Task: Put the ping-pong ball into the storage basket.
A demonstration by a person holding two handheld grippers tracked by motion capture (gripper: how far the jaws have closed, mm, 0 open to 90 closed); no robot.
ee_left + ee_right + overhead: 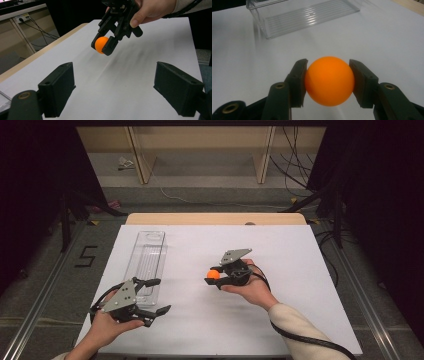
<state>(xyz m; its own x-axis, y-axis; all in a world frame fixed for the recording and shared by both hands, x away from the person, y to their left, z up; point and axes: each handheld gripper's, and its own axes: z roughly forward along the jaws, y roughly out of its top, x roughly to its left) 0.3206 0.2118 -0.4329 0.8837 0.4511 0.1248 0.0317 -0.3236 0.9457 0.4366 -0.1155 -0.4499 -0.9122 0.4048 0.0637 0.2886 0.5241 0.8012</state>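
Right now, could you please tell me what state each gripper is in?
Left gripper: open, nothing between its fingers.
Right gripper: closed on the orange ball, held above the white table.

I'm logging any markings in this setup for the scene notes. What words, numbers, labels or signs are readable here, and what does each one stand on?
"5": a dark figure marked on the grey floor left of the table, seen in the high view.
No other text is readable: the orange ball, the clear tray and both grippers bear no visible lettering.
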